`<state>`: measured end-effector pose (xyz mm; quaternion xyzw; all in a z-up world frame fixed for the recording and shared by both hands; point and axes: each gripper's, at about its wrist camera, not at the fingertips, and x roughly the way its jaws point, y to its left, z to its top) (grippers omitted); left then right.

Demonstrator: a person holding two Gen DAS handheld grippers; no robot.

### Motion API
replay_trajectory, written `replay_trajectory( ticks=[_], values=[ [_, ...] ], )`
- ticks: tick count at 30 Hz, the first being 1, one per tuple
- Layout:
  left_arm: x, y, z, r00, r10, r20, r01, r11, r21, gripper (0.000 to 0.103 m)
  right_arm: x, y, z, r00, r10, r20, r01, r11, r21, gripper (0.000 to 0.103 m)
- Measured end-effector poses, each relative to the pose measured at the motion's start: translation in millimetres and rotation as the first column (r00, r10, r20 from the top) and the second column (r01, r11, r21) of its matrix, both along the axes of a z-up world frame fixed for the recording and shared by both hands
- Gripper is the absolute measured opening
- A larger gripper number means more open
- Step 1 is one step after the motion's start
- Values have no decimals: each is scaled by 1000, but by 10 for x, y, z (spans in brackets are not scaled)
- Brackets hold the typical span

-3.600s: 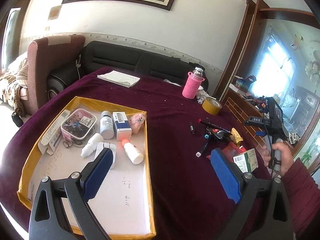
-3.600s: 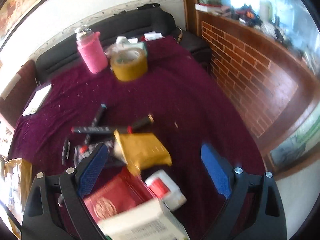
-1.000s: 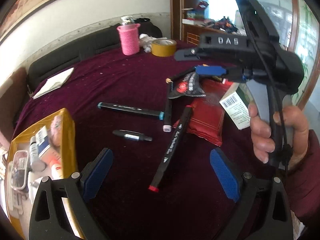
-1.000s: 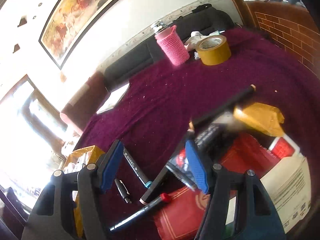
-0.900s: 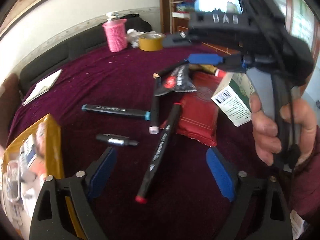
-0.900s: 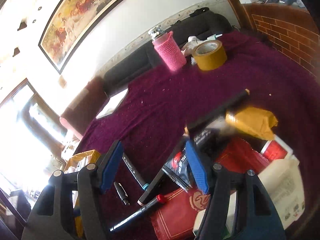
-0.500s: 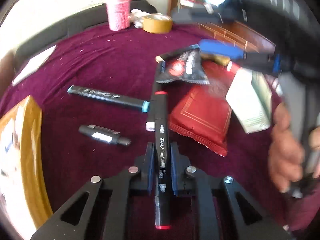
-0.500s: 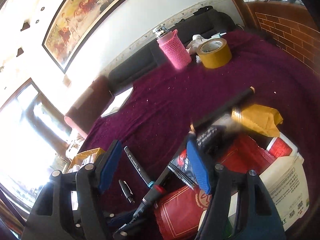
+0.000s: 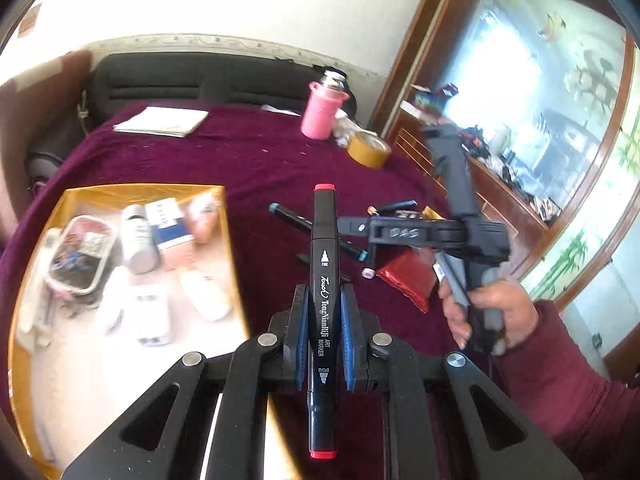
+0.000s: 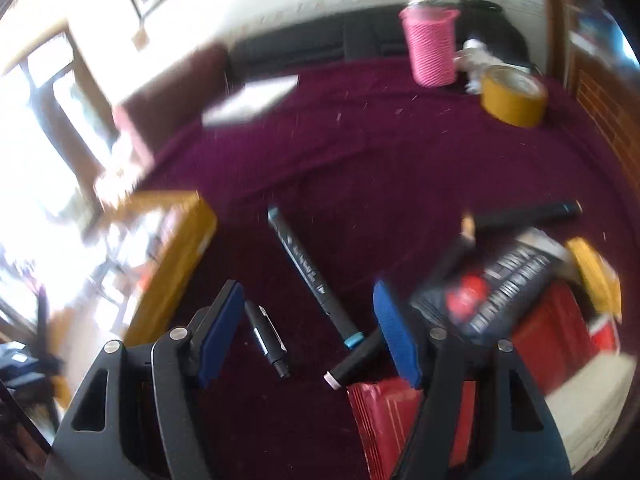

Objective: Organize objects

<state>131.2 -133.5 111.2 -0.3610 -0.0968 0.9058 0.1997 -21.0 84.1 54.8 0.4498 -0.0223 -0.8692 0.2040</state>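
Progress partway: several bottles and small boxes already in yellow tray [image 9: 120,192], on the maroon cloth. Left gripper [image 9: 324,336] clamped on red-capped black marker [image 9: 323,280], lifted clear of cloth, just right of the tray's edge, not yet set down inside. Right gripper [image 10: 308,332] with jaws apart and nothing between the pads, poised above blue-tipped marker [image 10: 308,272] and small black pen [image 10: 266,338]. Still loose beyond: red packets [image 10: 552,328], black snack packet [image 10: 492,284], another marker.
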Motion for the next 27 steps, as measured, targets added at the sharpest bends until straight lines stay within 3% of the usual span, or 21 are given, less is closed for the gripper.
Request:
replay_trajectory(
  ticks=[3, 5, 7, 8, 9, 10, 11, 16, 21, 27],
  values=[
    [105, -267, -28, 999, 52, -13, -52, 999, 6, 12, -253, -338, -182, 998, 36, 45, -44, 982, 183, 66],
    [162, -440, -74, 996, 87, -6, -87, 996, 15, 12, -388, -450, -308, 996, 35, 84, -55, 968, 246, 59],
    [197, -611, -134, 993, 119, 8, -119, 993, 22, 12, -506, -514, -426, 993, 25, 116, -57, 958, 281, 44],
    [173, -660, -181, 990, 137, 8, -137, 990, 13, 12, -524, -507, -418, 994, 21, 104, -50, 960, 276, 41],
    [175, -718, -212, 988, 154, 11, -154, 988, 6, 12, -535, -493, -406, 994, 10, 110, -40, 962, 270, 32],
    [183, -786, -248, 986, 166, 17, -166, 986, 10, 12, -551, -472, -394, 993, -7, 116, -23, 965, 261, 16],
    [212, -864, -287, 984, 175, 23, -176, 984, 19, 12, -559, -441, -386, 992, -21, 126, -11, 969, 245, 12],
    [246, -1041, -381, 975, 218, 41, -220, 975, 41, 12, -453, -314, -337, 991, -52, 123, 28, 981, 192, 12],
    [271, -1038, -413, 975, 217, 46, -219, 975, 34, 12, -155, -135, -60, 994, -72, 77, 67, 995, 69, 12],
    [203, -945, -487, 974, 212, 79, -213, 977, 6, 12, 258, -269, 366, 999, 10, 43, -6, 997, -82, 12]
  ],
)
